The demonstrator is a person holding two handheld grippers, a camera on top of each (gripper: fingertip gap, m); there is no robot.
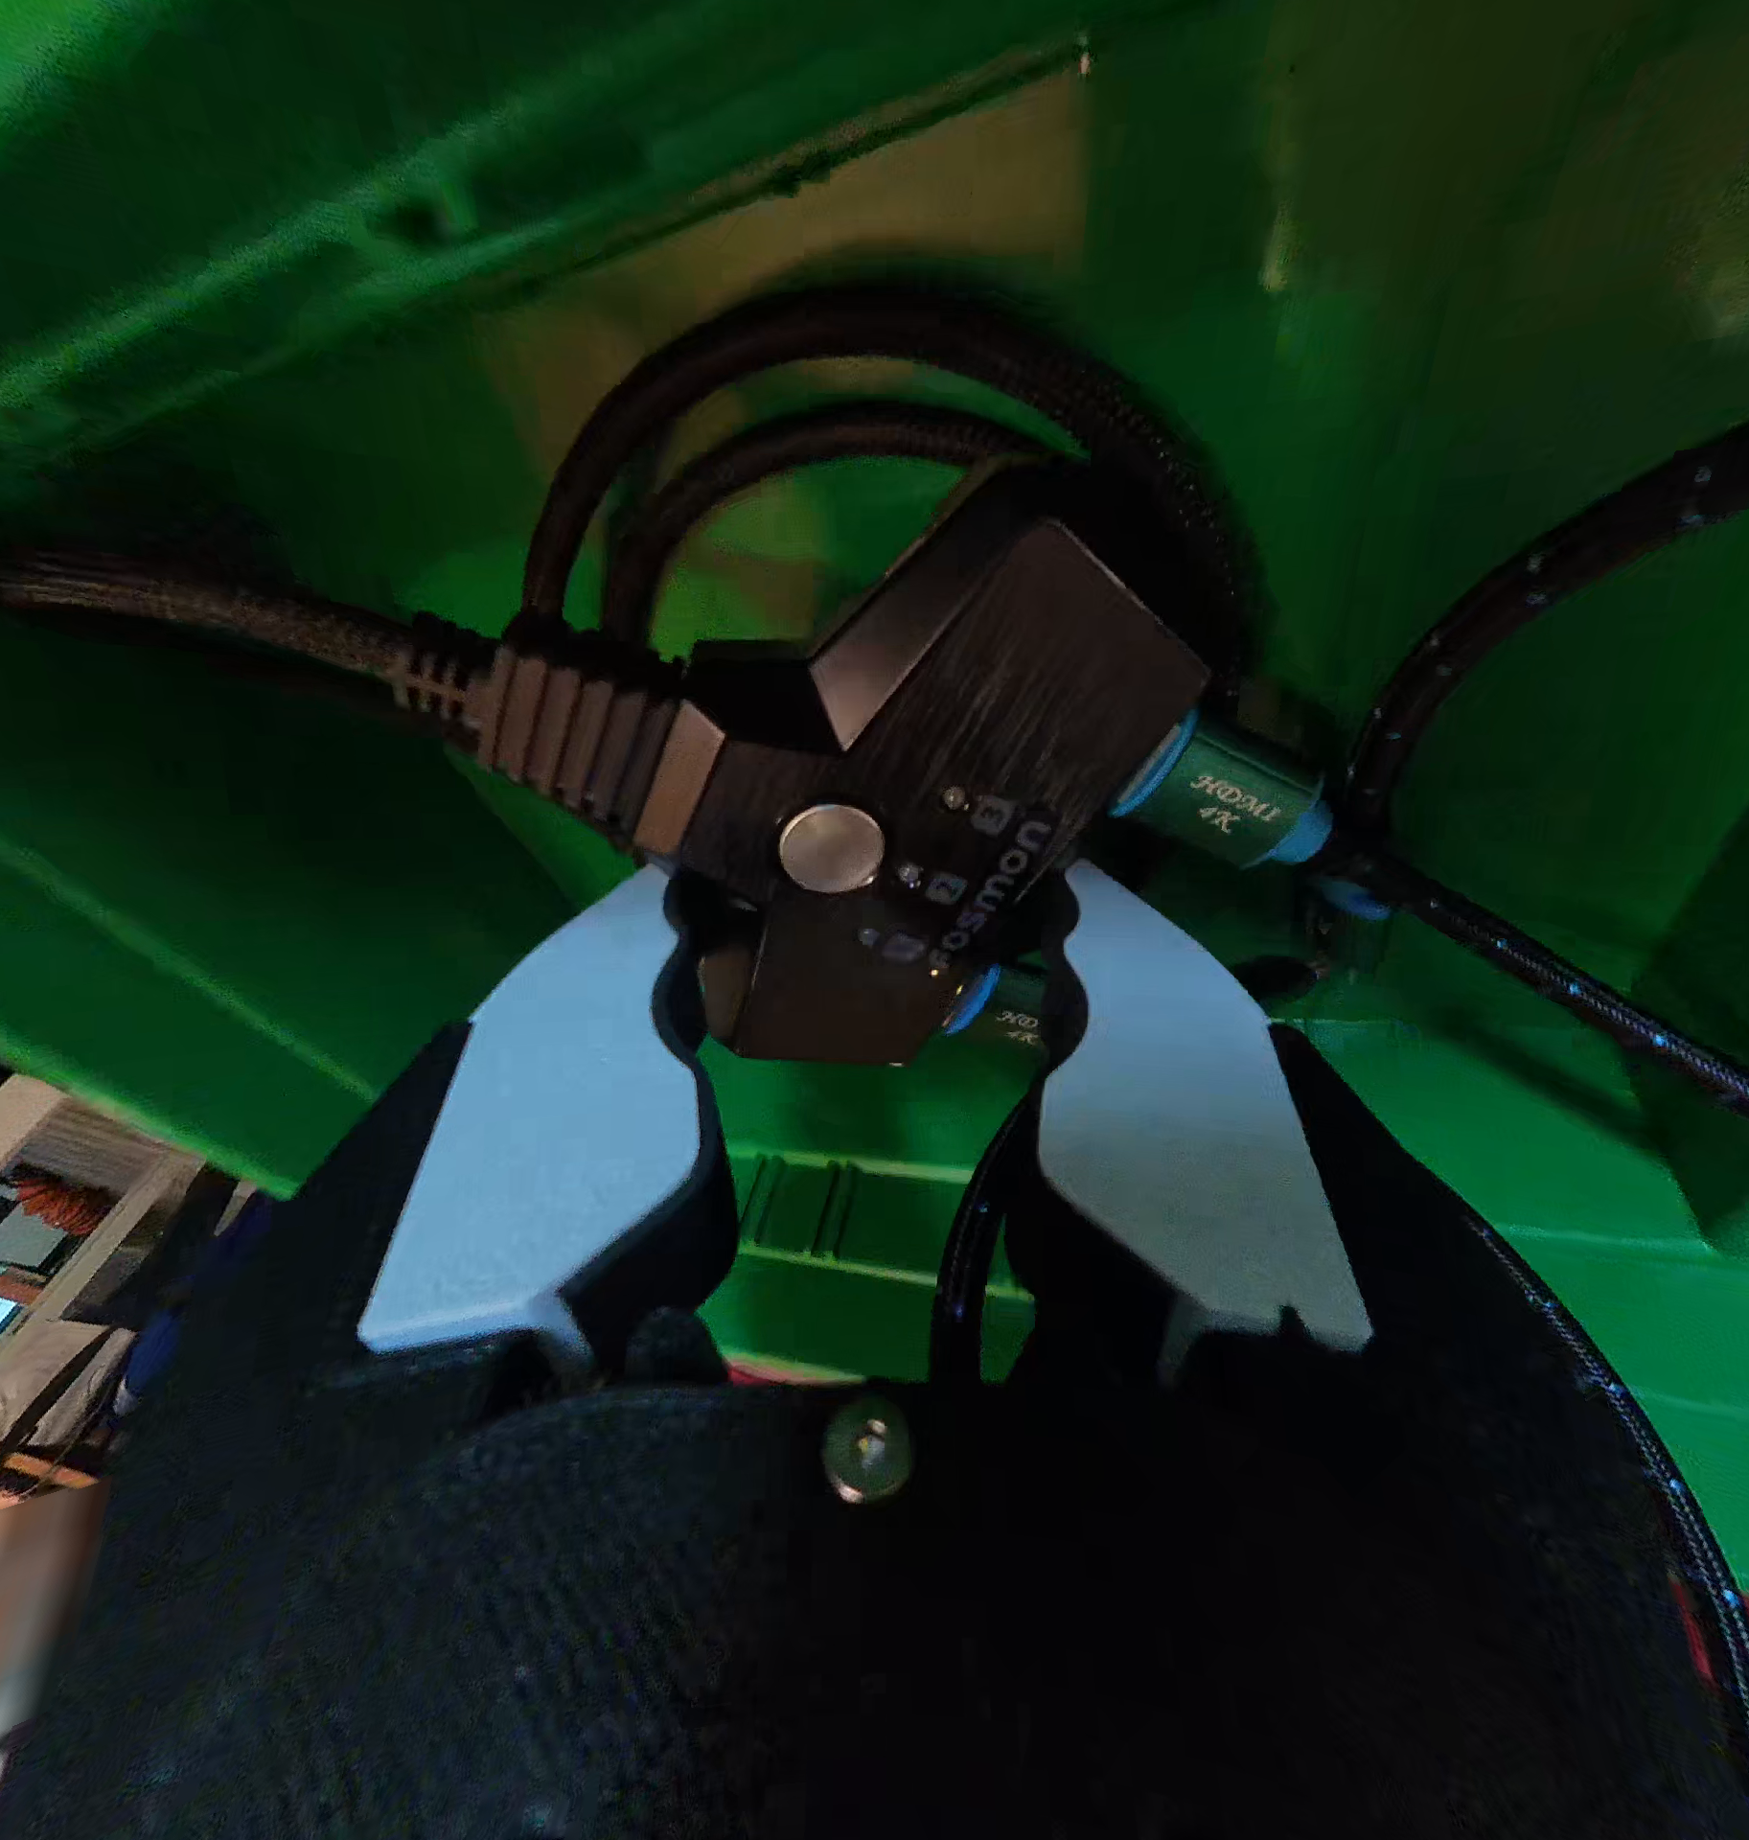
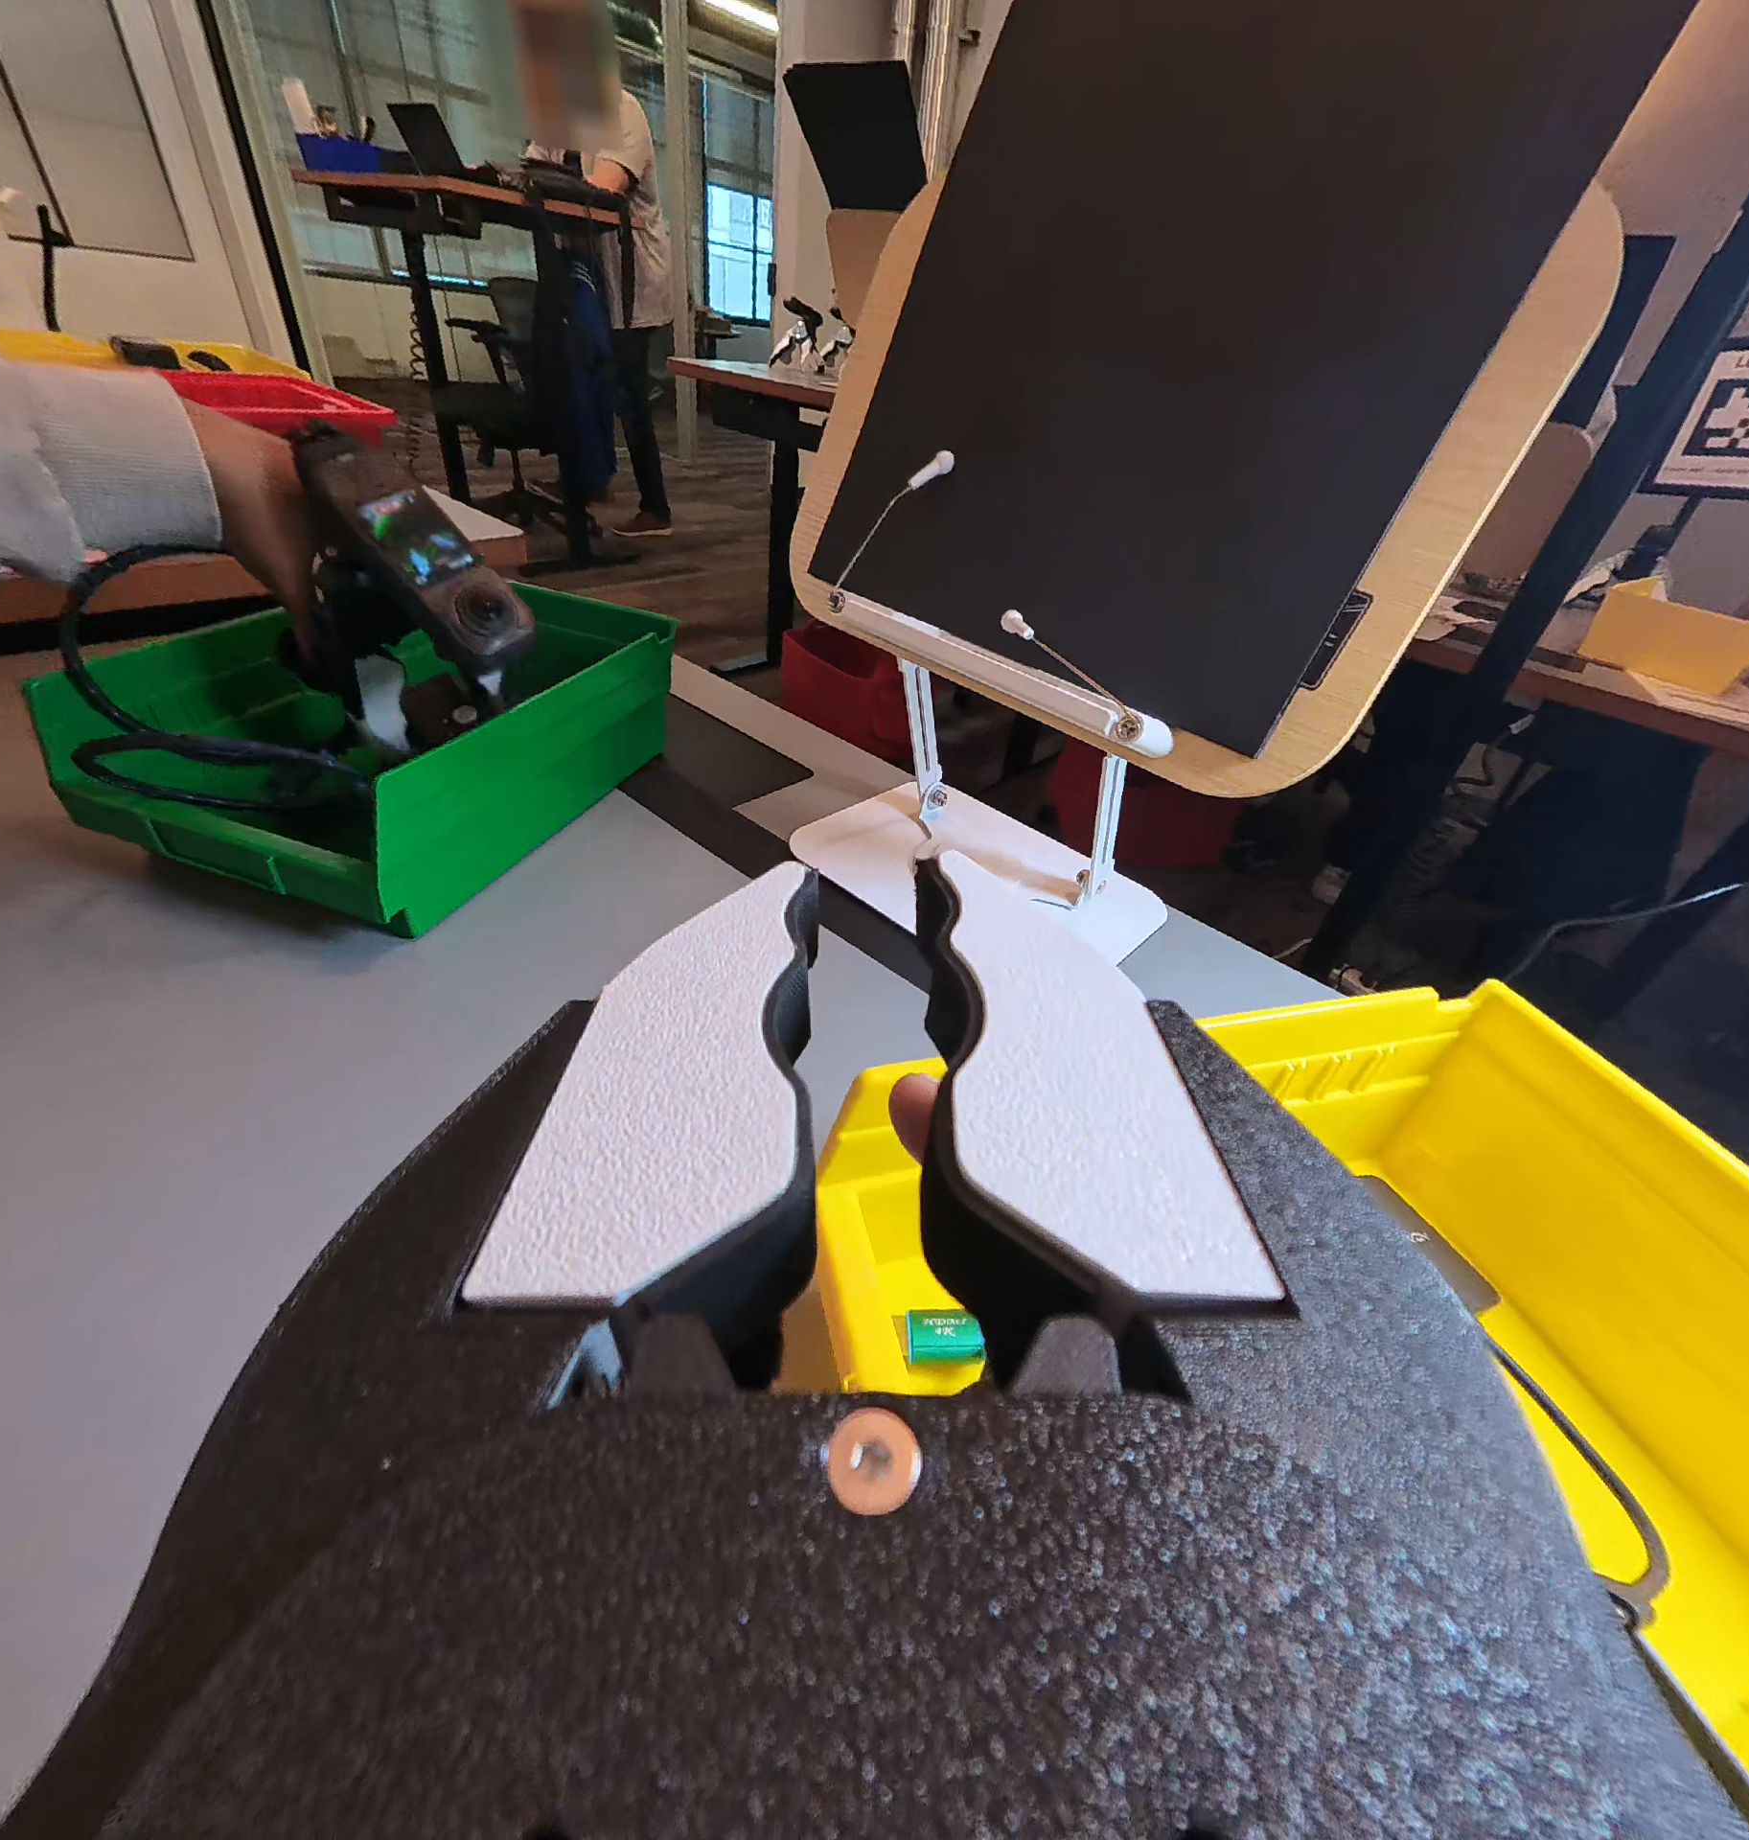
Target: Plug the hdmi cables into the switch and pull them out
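Left fingers [image 1: 870, 896] clamp switch [image 1: 910, 797] inside green bin [image 1: 253, 896]; right fingers [image 2: 865, 896] parted, empty, over yellow bin [image 2: 1547, 1195].

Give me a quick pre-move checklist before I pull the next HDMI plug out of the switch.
1. Left gripper clamped on the switch: ok, its fingers close on the near end of the switch body.
2. Plugs seated: ok, a green HDMI plug sits in the far port and a second green plug in the near one.
3. Right gripper free to take a plug: ok, open and holding nothing.
4. Right gripper near the switch: not ok, it hovers by the yellow bin, apart from the green bin where the switch is held.
5. Cable slack: cannot tell, the black cables loop behind the switch.
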